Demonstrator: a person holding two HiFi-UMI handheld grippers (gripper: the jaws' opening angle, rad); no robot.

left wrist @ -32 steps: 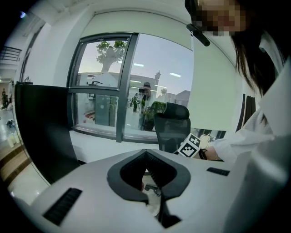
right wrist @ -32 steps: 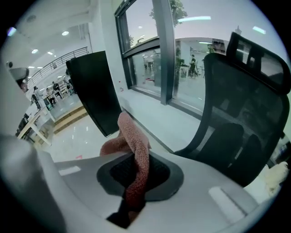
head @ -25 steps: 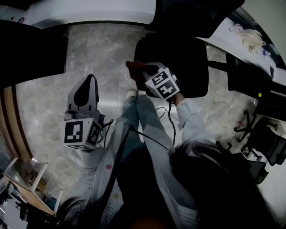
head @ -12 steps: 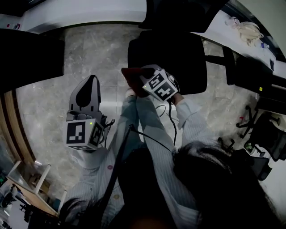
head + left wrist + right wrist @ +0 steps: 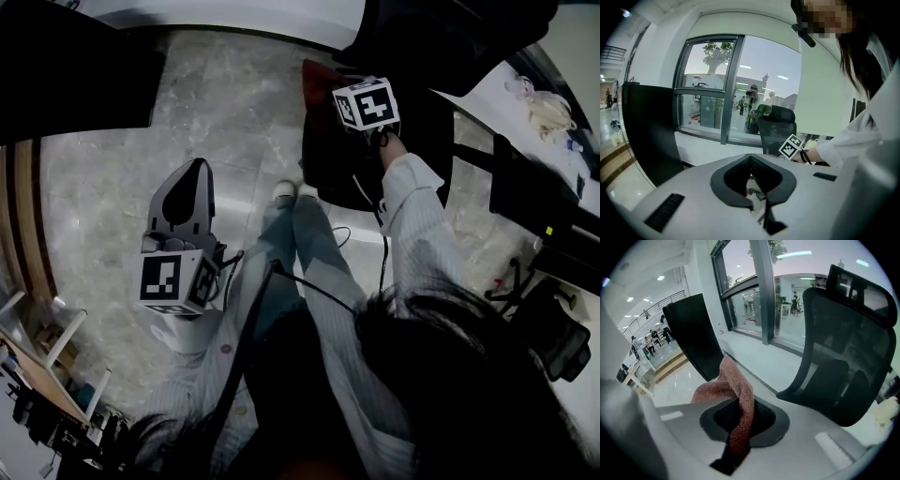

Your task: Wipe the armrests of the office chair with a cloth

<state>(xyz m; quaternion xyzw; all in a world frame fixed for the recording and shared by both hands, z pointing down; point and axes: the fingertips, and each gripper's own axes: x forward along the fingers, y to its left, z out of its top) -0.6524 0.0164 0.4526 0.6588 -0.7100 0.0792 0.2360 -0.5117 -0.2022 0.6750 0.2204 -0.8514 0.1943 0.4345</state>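
The black office chair (image 5: 422, 141) stands ahead of me, its mesh back (image 5: 843, 348) filling the right of the right gripper view. My right gripper (image 5: 328, 86) is over the chair's left side, shut on a red knitted cloth (image 5: 736, 385) that hangs out between the jaws and shows as a red patch (image 5: 317, 80) beyond the marker cube. The chair is too dark to make out an armrest under the cloth. My left gripper (image 5: 194, 167) hangs over the floor to the left, away from the chair, jaws together and holding nothing. The chair (image 5: 776, 124) also shows far off in the left gripper view.
A tall black panel (image 5: 75, 66) stands at the upper left. A desk with dark monitors (image 5: 534, 187) and a white cable bundle (image 5: 548, 108) runs along the right, another chair's base (image 5: 553, 328) below it. Wooden shelving (image 5: 28, 337) lies low left. My shoe (image 5: 281, 194) rests on the marble floor (image 5: 234, 103).
The right gripper has carried the red cloth away from me, up the picture toward the chair's back. The left gripper has stayed in about the same spot.
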